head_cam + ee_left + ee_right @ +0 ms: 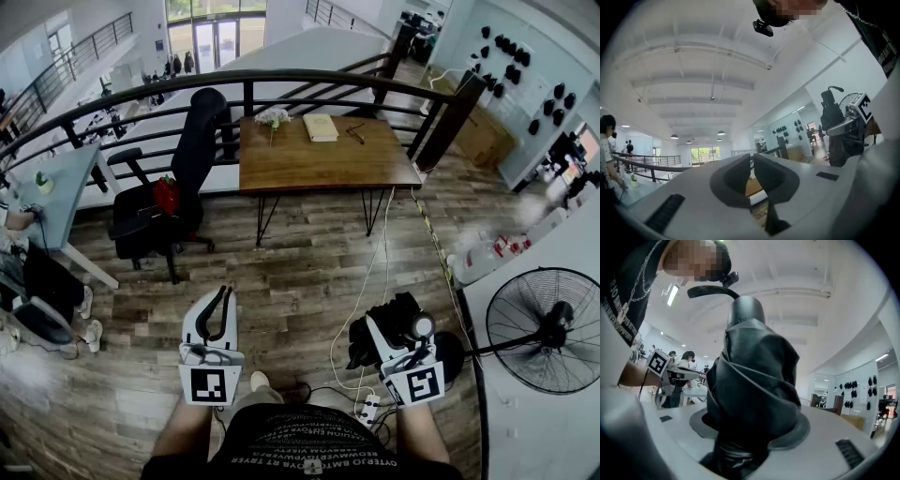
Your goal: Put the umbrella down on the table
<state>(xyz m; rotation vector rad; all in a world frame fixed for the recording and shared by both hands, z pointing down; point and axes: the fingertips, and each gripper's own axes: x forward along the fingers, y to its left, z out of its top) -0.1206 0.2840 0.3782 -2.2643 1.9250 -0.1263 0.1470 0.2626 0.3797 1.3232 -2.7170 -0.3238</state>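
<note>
The wooden surface (309, 167) carries a book (321, 127) near its far edge. White flowers (273, 118) are left of the book, glasses (355, 133) just right of it.

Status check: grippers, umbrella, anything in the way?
Left gripper shut, empty. Right gripper shut on folded umbrella. Table ahead, not yet reached. Book, flowers along its far edge.

White print on black shirt (309, 457) upside down, not legible; nothing else readable.
</note>
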